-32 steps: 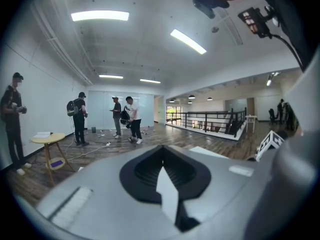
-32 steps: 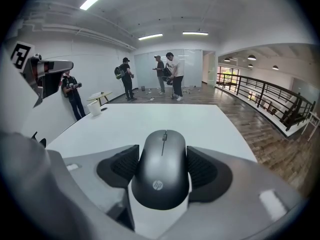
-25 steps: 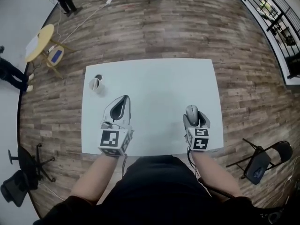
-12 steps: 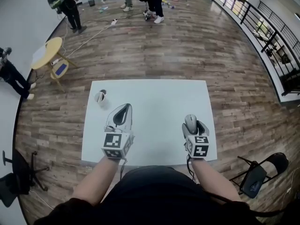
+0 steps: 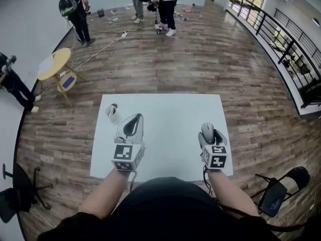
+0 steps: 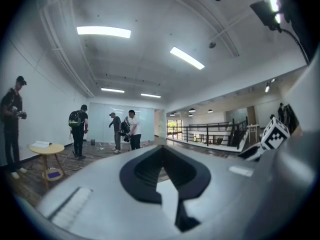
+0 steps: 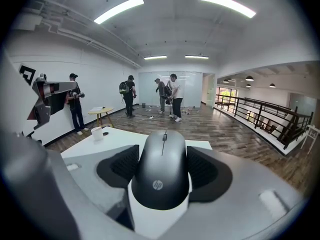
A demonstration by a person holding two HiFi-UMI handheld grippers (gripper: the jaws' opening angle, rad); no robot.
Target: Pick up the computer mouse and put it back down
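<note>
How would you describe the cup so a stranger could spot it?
Find the white table on the wood floor. The cup stands near its far left corner. It is pale and upright, unlike the dark mouse gripped in the right gripper.

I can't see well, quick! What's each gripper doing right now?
Left gripper: closed, nothing in it.
Right gripper: closed on the computer mouse.
</note>
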